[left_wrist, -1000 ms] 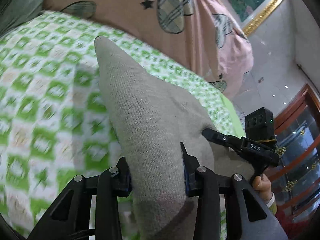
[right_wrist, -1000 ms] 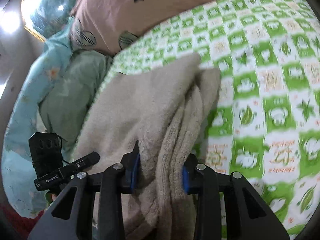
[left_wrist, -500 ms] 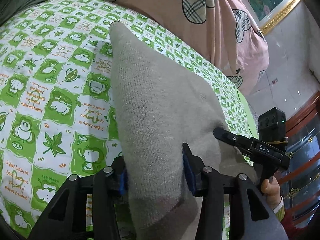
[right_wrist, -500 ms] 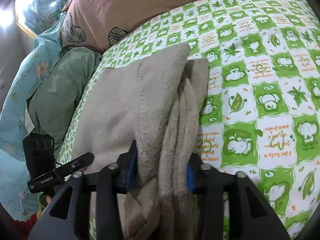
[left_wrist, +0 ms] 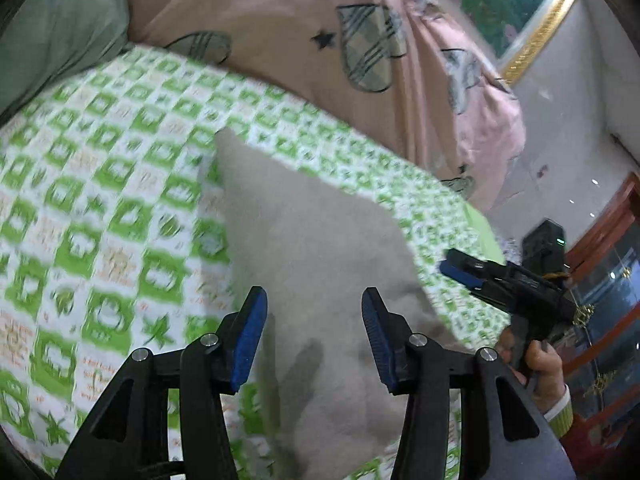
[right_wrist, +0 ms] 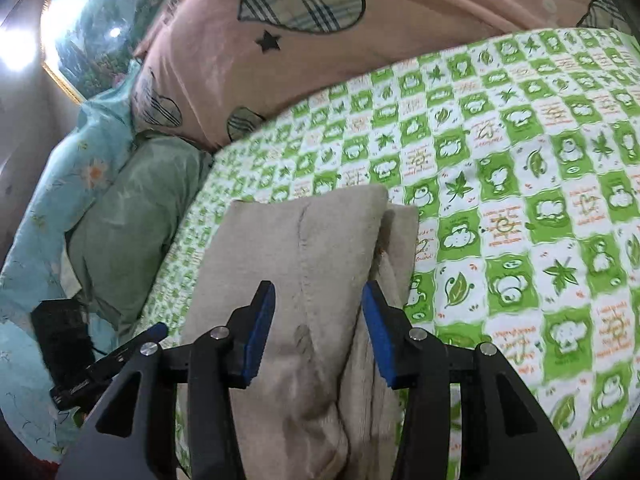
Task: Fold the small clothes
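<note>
A beige knit garment (left_wrist: 320, 264) lies folded on the green-and-white patterned bedsheet (left_wrist: 100, 220); it also shows in the right wrist view (right_wrist: 304, 264), with a narrower layer sticking out along its right side. My left gripper (left_wrist: 314, 312) is open above the garment's near edge, with nothing between the blue pads. My right gripper (right_wrist: 318, 308) is open above the garment's near end, also empty. The right gripper shows in the left wrist view (left_wrist: 472, 270) at the garment's right, held in a hand. The left gripper shows in the right wrist view (right_wrist: 120, 352) at the lower left.
A pink quilt (left_wrist: 320, 40) with plaid hearts is bunched along the far side of the bed. A green pillow (right_wrist: 128, 216) and a light blue floral cover (right_wrist: 52, 208) lie to the left. A framed picture (left_wrist: 520, 12) hangs on the wall; dark red furniture (left_wrist: 608, 280) stands at right.
Both grippers have opened and let go of the garment, which now lies flat on the sheet. Both grippers have pulled back and up from it.
</note>
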Motion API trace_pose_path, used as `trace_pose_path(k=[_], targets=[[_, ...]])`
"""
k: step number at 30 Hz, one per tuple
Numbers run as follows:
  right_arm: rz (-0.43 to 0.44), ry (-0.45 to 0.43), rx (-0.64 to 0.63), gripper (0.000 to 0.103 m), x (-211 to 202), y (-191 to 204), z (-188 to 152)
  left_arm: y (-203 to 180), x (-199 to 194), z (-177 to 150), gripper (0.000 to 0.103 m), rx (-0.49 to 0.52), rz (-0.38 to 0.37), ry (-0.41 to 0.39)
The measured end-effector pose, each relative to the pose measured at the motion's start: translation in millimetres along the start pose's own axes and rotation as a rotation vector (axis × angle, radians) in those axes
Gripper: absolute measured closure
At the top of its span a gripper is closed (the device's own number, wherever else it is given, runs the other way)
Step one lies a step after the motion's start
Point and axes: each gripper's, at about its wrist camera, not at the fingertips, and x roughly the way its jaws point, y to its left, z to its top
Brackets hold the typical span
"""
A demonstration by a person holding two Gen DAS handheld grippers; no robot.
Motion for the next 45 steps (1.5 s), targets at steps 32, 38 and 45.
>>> trace_pose_path(k=[32,38,45], targets=[[-0.009,0.073,-0.071,0.092,46,48,0,-17,39,17,0.07,0.043,-0.019,0.062],[-0.215,0.094,-0.017,0.103,70,-7,-7,6,73,26,0.078,-0.043,0.019,0.104],[-0.214,0.081,-0.005,0.103,57,-8,-4,-3,94,16,0.083,-0.025,0.037,0.126]])
